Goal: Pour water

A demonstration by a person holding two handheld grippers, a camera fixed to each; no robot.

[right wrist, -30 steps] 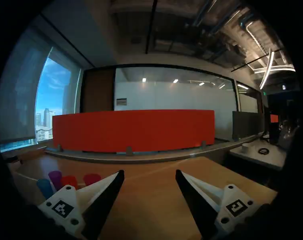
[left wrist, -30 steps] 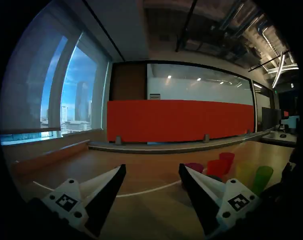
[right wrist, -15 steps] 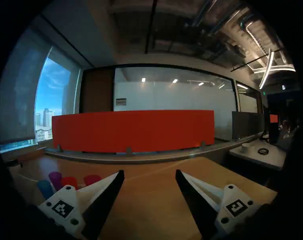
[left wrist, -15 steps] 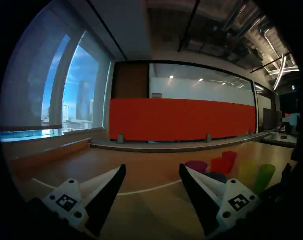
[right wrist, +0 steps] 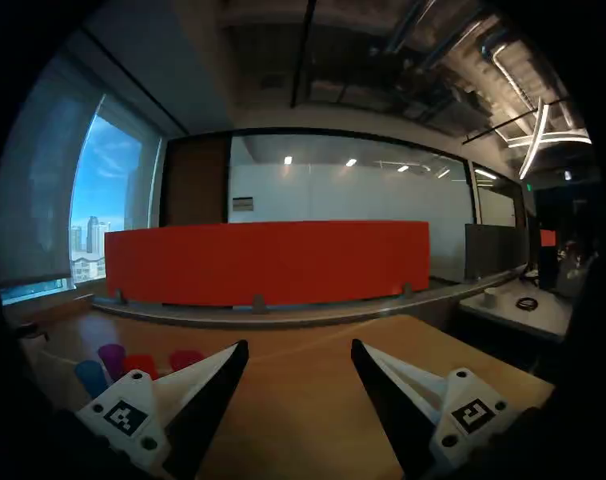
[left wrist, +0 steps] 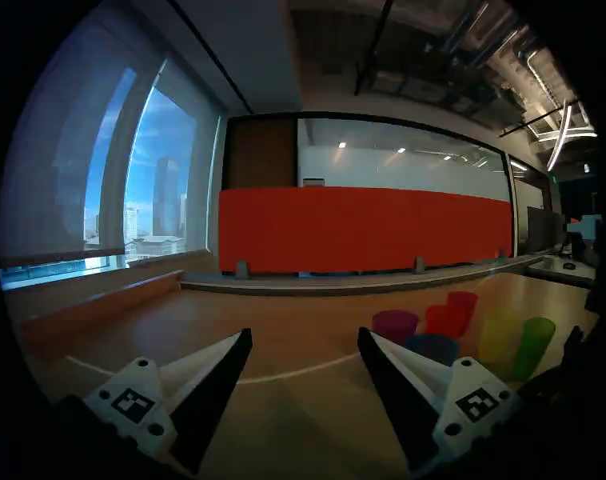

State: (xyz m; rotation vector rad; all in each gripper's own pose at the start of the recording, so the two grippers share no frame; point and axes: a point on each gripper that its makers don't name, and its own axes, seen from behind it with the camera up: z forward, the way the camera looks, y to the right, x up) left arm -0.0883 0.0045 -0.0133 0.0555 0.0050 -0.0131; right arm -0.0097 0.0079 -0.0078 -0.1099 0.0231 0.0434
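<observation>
The left gripper (left wrist: 303, 334) hovers over the wooden counter (left wrist: 295, 316) with its fingers spread wide and nothing between them. Just beyond its right finger stand a magenta cup (left wrist: 395, 325), a blue cup (left wrist: 432, 347), a red cup (left wrist: 442, 320), a yellow cup (left wrist: 499, 336) and a green cup (left wrist: 535, 346), upright and close together. The right gripper (right wrist: 299, 346) is likewise wide open and empty. In the right gripper view the cups (right wrist: 111, 360) stand at far left, beside its left finger. An orange-red divider (right wrist: 267, 260) backs the counter.
</observation>
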